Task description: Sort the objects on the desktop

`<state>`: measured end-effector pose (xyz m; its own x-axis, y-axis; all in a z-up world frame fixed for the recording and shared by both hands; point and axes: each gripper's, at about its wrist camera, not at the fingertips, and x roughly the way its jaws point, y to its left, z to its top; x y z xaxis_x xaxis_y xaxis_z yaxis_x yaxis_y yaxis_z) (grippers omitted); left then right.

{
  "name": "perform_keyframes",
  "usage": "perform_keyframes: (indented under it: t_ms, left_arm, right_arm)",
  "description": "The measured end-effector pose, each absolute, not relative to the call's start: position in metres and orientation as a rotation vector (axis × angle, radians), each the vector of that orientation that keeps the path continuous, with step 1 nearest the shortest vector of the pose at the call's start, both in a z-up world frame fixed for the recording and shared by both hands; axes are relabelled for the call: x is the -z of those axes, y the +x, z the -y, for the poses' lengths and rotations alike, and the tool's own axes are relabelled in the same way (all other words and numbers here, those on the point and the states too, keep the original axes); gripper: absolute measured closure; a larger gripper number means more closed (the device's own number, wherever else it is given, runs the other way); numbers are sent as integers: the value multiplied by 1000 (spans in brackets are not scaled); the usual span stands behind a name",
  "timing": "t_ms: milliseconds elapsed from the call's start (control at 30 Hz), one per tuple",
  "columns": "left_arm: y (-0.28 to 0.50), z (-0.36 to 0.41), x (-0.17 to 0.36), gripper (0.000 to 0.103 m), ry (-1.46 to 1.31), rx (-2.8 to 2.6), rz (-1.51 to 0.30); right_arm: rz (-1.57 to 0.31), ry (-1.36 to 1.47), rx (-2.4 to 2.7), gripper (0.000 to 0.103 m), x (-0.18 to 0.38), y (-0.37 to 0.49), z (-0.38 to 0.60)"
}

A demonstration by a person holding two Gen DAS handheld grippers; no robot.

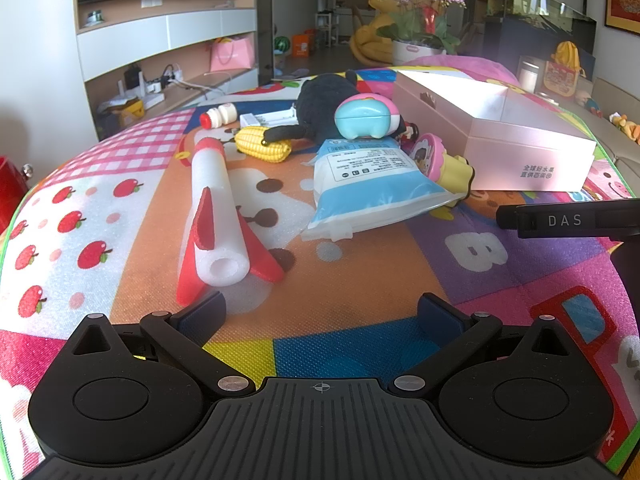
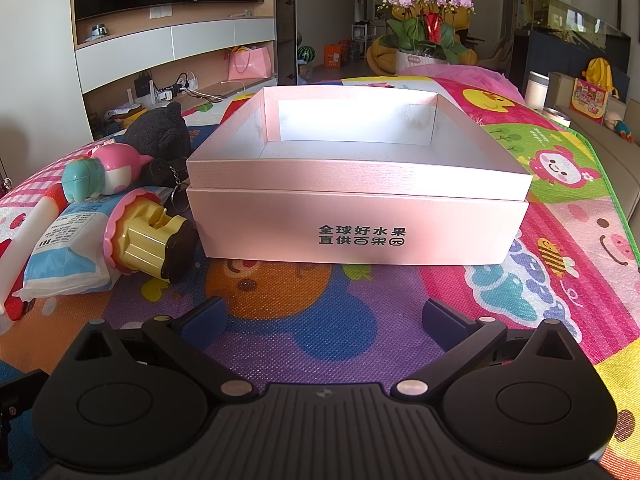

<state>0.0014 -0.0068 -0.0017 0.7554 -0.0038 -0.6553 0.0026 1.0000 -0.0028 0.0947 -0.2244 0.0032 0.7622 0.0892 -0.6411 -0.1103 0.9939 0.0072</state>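
Note:
A pile of objects lies on a colourful play mat. A white foam rocket (image 1: 214,216) with red fins lies nearest my left gripper (image 1: 322,314), which stands open above the mat with nothing between its fingers. Behind it are a blue-and-white pouch (image 1: 368,184), a toy corn cob (image 1: 262,145), a small white bottle (image 1: 219,115) with a red cap, a black plush (image 1: 326,94), a teal-and-pink toy (image 1: 366,116) and a pink-and-yellow toy (image 1: 446,162). An open, empty pink box (image 2: 356,216) faces my right gripper (image 2: 324,316), which is also open and empty.
The mat (image 2: 304,308) covers the whole table. The pink box (image 1: 520,148) sits right of the pile. A black bar marked DAS (image 1: 568,222) enters the left wrist view from the right. A flower pot (image 2: 428,32) and a TV shelf (image 2: 176,40) stand far behind.

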Motion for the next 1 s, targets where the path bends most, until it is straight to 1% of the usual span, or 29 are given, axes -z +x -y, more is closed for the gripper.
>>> perform_keyframes:
  t_ms: [1000]
  left_arm:
    - [4, 11, 2, 0, 4, -7, -738]
  right_arm:
    - [-696, -32, -109, 0, -3, 94, 225]
